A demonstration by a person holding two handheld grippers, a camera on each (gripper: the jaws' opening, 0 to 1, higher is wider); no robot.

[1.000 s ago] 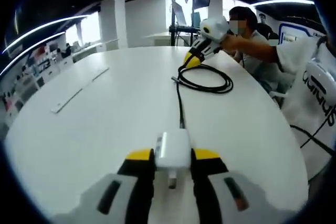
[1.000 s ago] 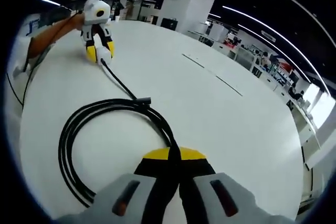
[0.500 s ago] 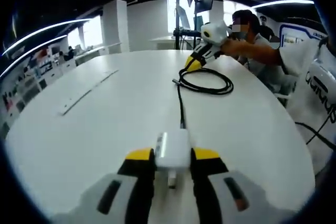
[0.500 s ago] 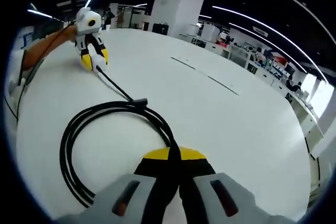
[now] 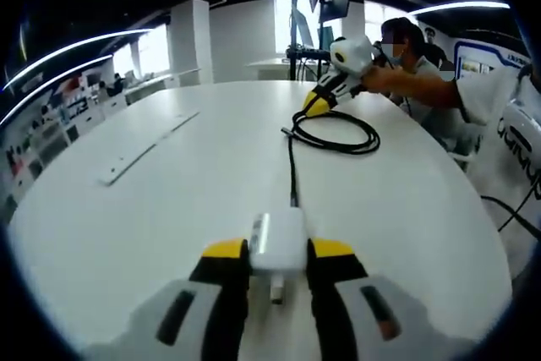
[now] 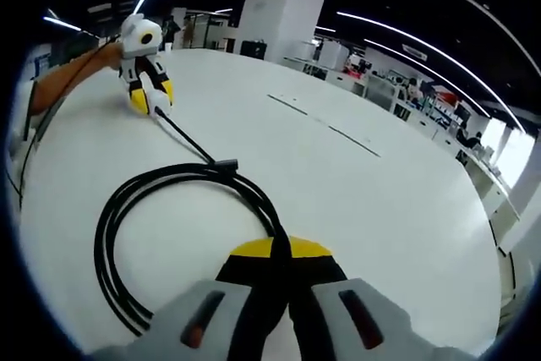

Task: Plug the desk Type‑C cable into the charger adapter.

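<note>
Holding: charger adapter, low centre of the left gripper view, pinched in my left gripper jaws.
Cable: black coil on the white counter; right gripper jaws pressed onto it, bottom centre.
Connection: it looks already plugged in.
Risk: tugging my hands apart could unseat it.

left gripper view: my camera rides low over the round white table, looking along its jaws across the top toward the far right gripper. right gripper view: close above the coiled black cable, facing back toward the left gripper. shared: the table, the cable, the seam strip.
</note>
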